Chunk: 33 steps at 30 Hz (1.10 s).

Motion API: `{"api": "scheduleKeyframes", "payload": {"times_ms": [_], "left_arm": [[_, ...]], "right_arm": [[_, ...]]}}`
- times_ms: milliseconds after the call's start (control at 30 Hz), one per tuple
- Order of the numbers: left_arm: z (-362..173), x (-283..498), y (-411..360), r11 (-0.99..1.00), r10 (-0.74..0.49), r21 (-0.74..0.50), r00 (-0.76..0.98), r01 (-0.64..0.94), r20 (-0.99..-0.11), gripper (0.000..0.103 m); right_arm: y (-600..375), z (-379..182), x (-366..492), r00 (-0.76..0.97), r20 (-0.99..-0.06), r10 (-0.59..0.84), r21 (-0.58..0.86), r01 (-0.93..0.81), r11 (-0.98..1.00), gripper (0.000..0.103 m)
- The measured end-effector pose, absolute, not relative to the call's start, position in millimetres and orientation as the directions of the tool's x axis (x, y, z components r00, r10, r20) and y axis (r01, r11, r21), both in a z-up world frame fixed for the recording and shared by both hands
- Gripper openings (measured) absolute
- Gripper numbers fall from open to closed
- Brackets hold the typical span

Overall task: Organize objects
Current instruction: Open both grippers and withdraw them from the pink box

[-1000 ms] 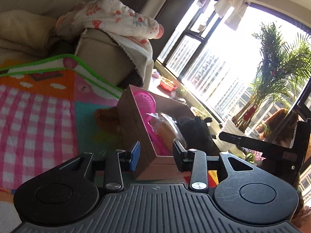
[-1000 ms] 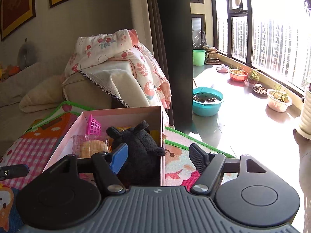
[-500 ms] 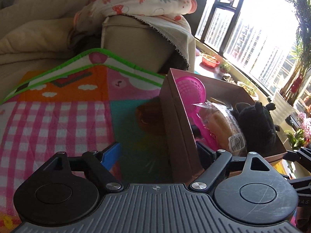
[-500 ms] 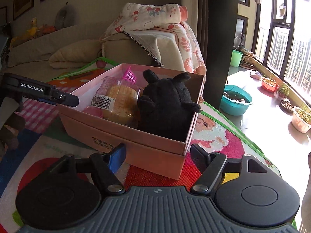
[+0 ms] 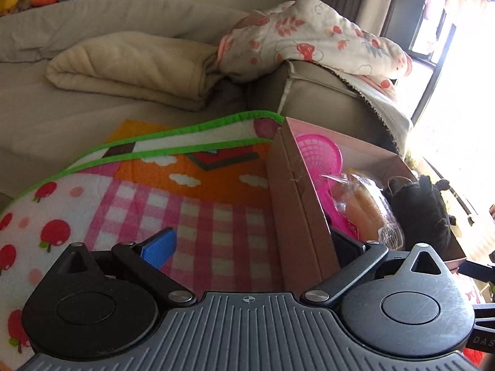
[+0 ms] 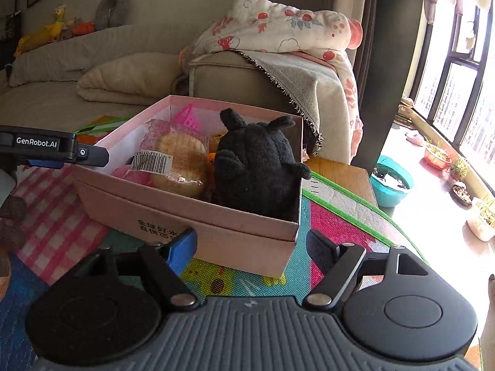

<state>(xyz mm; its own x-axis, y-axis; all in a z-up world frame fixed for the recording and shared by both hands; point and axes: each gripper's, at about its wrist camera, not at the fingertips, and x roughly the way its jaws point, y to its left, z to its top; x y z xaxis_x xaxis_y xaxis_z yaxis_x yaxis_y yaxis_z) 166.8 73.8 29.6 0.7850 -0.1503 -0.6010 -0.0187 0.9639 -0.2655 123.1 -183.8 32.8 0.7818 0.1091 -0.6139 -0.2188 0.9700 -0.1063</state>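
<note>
Right wrist view, left claw (image 6: 92, 154) marked "GenRobot.AI", barcoded bread packet (image 6: 176, 164)

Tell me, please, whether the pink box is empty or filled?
Filled: the pink box holds a black plush toy, wrapped bread and a pink plastic toy.

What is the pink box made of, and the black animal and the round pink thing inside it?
The pink box looks like matte cardboard: thin folded walls with a brown outer side in the left view. The black animal seems to be fuzzy plush fabric, soft and nubbly. The round pink thing looks like moulded plastic, smooth with a mesh grid.
</note>
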Motion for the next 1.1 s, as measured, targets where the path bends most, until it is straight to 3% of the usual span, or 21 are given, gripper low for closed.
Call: {"api": "scheduleKeyframes", "payload": {"times_ms": [133,233,367,567,700,1100], "left_arm": [[47,129,73,0.963,-0.156,-0.267,0.85,0.019,-0.503,0.102],[54,83,65,0.972,-0.18,-0.218,0.882,0.091,-0.434,0.102],[38,37,45,0.971,-0.226,-0.181,0.833,0.154,-0.505,0.102],[3,12,14,0.994,-0.109,-0.085,0.785,0.072,-0.61,0.103],[0,19,2,0.999,-0.038,0.001,0.773,0.05,-0.633,0.103],[-2,22,-3,1.0,0.002,0.021,0.774,0.015,-0.633,0.103]], "right_arm": [[-194,31,95,0.769,-0.631,0.099,-0.073,-0.186,0.98,0.102],[-192,26,62,0.771,-0.633,0.072,-0.1,-0.174,0.98,0.103],[-183,16,26,0.755,-0.654,0.052,-0.131,-0.181,0.975,0.103],[-181,4,9,0.754,-0.657,0.011,-0.134,-0.131,0.982,0.103],[-203,-3,11,0.754,-0.651,0.084,0.033,-0.082,0.996,0.103],[-198,-6,11,0.764,-0.641,0.066,0.008,-0.079,0.997,0.103]]}}
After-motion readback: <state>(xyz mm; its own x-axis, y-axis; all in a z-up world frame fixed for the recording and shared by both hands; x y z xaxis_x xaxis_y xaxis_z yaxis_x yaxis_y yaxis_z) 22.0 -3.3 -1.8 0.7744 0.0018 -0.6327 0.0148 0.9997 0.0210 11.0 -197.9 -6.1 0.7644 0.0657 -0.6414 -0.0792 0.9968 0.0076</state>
